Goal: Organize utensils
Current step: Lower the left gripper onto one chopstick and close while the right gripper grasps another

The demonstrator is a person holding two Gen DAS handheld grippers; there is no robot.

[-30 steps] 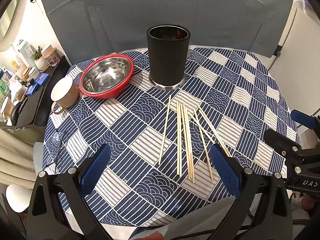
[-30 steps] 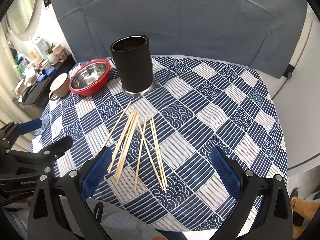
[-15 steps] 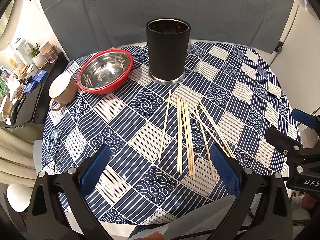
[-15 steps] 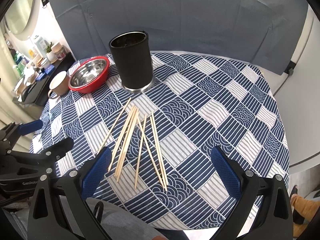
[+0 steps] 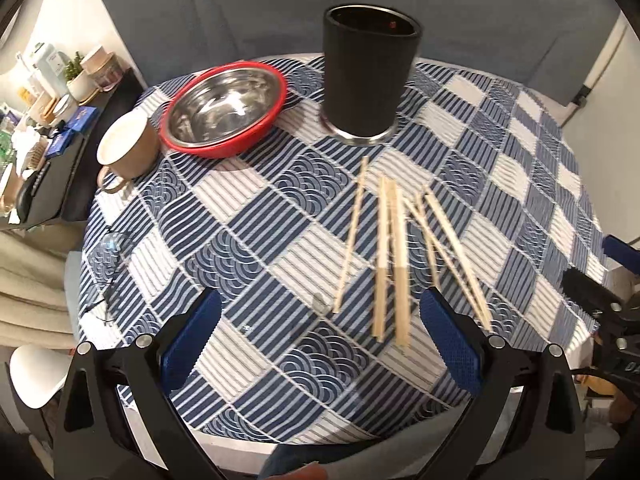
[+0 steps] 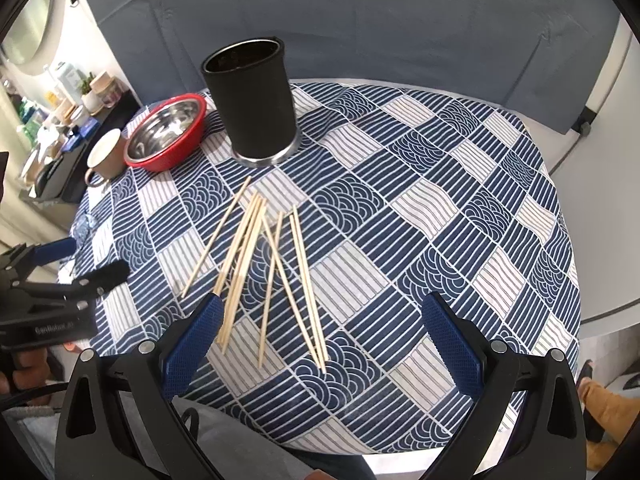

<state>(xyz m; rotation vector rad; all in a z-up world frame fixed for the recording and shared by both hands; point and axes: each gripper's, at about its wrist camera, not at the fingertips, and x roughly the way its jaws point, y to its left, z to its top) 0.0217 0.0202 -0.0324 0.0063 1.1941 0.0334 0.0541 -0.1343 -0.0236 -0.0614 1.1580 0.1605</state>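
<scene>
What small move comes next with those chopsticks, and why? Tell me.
Probably lower the right tongs onto the loose chopsticks and close on one. Both tongs are open and empty, the sticks lie scattered flat on the tablecloth, and the black holder stands upright behind them.

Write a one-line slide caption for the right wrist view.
Open right gripper above loose chopsticks on a checked tablecloth, black holder behind.

The tall black cylindrical holder (image 5: 368, 80) hides its own inside. Motion blurs the pale wooden chopsticks (image 5: 394, 256) at centre right. Small shelf items (image 5: 48, 92) at far left are unreadable.
</scene>
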